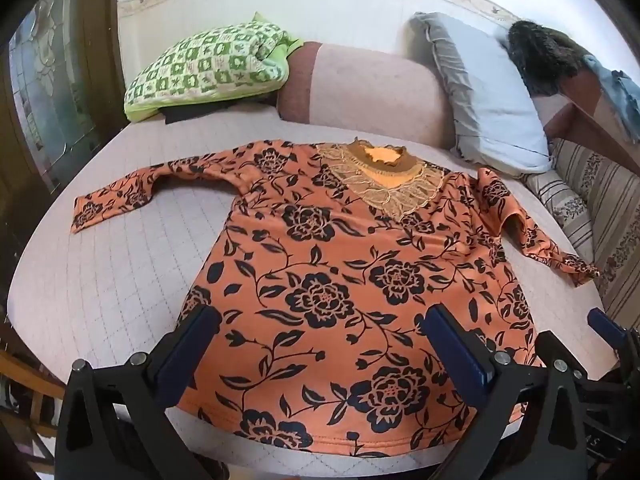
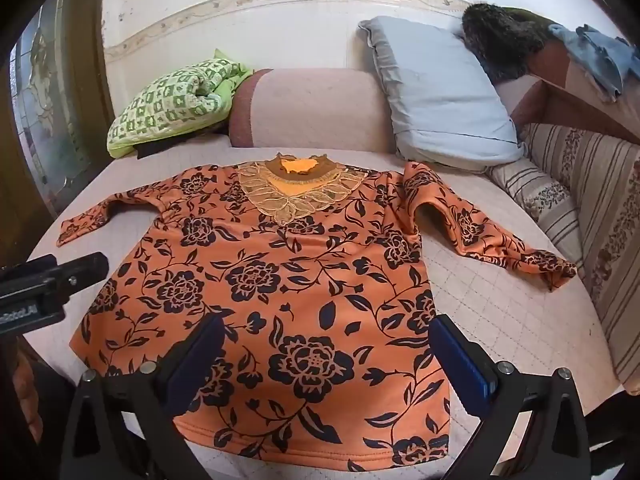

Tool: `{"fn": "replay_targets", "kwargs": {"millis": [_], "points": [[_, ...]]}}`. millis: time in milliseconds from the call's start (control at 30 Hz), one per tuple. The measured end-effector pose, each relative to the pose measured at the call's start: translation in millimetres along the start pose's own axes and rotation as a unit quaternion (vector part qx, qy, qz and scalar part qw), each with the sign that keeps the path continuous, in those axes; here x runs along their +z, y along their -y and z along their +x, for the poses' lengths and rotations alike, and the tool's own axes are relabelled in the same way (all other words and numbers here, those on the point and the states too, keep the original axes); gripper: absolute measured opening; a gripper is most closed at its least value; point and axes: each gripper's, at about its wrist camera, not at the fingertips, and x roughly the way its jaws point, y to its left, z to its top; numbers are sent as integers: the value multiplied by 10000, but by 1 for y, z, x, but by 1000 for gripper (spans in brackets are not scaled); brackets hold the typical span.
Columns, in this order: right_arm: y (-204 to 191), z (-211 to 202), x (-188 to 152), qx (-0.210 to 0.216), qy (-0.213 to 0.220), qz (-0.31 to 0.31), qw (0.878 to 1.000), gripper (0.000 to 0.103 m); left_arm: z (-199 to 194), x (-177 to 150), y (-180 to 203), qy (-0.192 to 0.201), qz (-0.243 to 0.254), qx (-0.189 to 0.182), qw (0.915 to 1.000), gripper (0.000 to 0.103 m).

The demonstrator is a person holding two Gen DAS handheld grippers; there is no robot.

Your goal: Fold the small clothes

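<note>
- Orange floral top (image 1: 340, 280) (image 2: 280, 272): long-sleeved, printed with black roses and leaves, spread flat and front-up on the bed (image 1: 120, 272) (image 2: 500, 304), hem toward the cameras and collar toward the wall.
- Neckline (image 1: 380, 176) (image 2: 300, 184): brown ribbed collar above a gold embroidered lace yoke.
- Sleeves: the one at picture left (image 1: 132, 192) (image 2: 92, 216) lies outstretched on the quilted cover; the one at picture right (image 1: 540, 240) (image 2: 500, 240) bends at the elbow, its cuff near the bed's edge beside the striped cushion (image 1: 600, 216) (image 2: 592, 208).
- Left gripper (image 1: 320, 344) (image 2: 48, 292): fingers spread wide apart, holding nothing, above the hem's left portion; whether the tips touch the cloth cannot be told.
- Right gripper (image 2: 326, 356) (image 1: 608, 332): fingers likewise parted and empty, above the hem's right portion, just beside the left gripper.
- Background: green checked quilt (image 1: 208, 64) (image 2: 172, 96) folded at the bed's far left; pink bolster (image 1: 368, 92) (image 2: 308, 108) against the wall; pale blue pillow (image 1: 480, 88) (image 2: 440, 88) leaning to its right; a dark furry item (image 1: 544, 56) (image 2: 504, 36) behind the pillow.
</note>
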Motion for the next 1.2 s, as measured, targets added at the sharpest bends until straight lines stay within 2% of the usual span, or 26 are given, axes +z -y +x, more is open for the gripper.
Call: {"fn": "replay_targets", "kwargs": {"millis": [33, 67, 167, 267, 1200], "points": [[-1, -1, 0, -52, 27, -27, 10000, 103, -4, -3, -5, 24, 46, -63, 10000, 103], [-1, -1, 0, -55, 35, -10, 10000, 103, 3, -8, -5, 21, -61, 10, 10000, 103], [-1, -2, 1, -24, 19, 106, 9999, 103, 6, -13, -9, -10, 26, 223, 9997, 103], [-2, -7, -3, -29, 26, 136, 9999, 103, 7, -2, 5, -101, -58, 484, 9988, 103], [-4, -9, -2, -70, 112, 104, 9999, 103, 2, -2, 2, -48, -48, 504, 9987, 103]]}}
